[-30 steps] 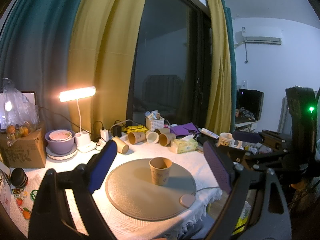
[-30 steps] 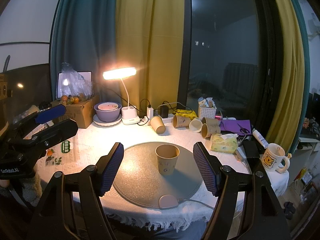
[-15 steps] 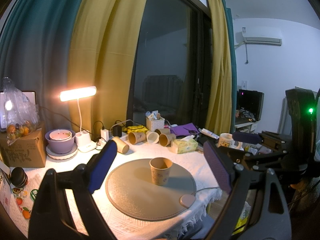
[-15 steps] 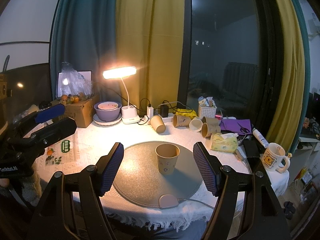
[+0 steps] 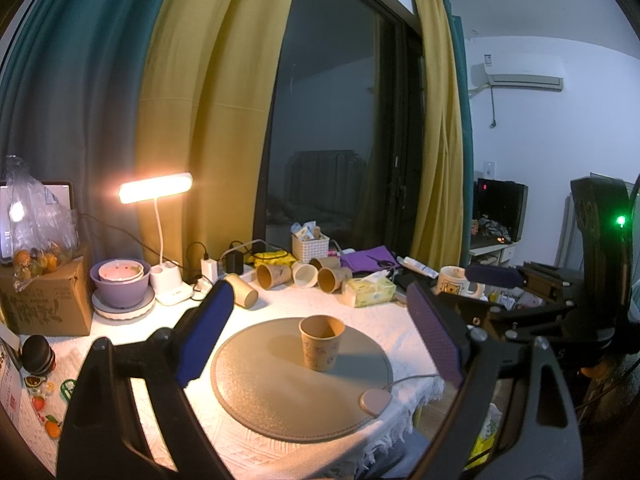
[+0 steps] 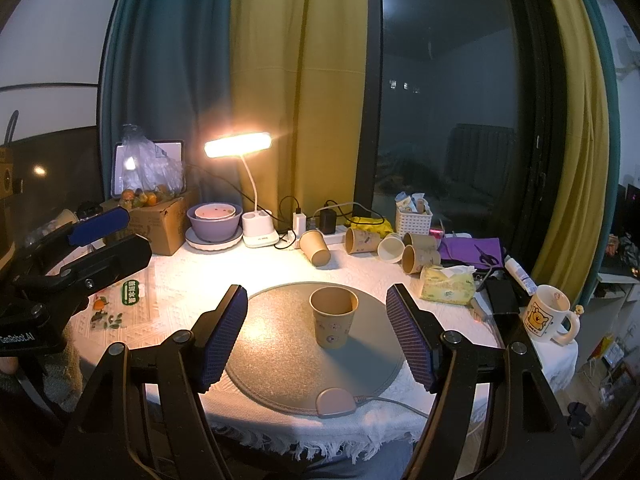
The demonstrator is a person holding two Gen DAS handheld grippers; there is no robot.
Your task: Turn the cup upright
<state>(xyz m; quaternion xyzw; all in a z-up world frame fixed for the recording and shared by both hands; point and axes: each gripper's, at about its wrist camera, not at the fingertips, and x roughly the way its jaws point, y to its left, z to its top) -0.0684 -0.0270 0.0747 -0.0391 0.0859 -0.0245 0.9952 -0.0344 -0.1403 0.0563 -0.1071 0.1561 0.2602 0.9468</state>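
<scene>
A brown paper cup (image 5: 321,342) stands upright, mouth up, on a round grey mat (image 5: 256,392); it also shows in the right wrist view (image 6: 333,321) on the mat (image 6: 280,344). My left gripper (image 5: 316,332) is open and empty, held back from the cup. My right gripper (image 6: 316,332) is open and empty, with the cup between and beyond its pads, apart from them. The right gripper shows at the right of the left wrist view (image 5: 496,276). The left gripper shows at the left of the right wrist view (image 6: 96,228).
Several paper cups (image 6: 362,240) lie on their sides at the back of the white-clothed table (image 6: 172,280). A lit desk lamp (image 6: 256,184), purple bowl (image 6: 214,220), cardboard box (image 6: 160,220), tissue pack (image 6: 448,284) and bear mug (image 6: 546,314) stand around.
</scene>
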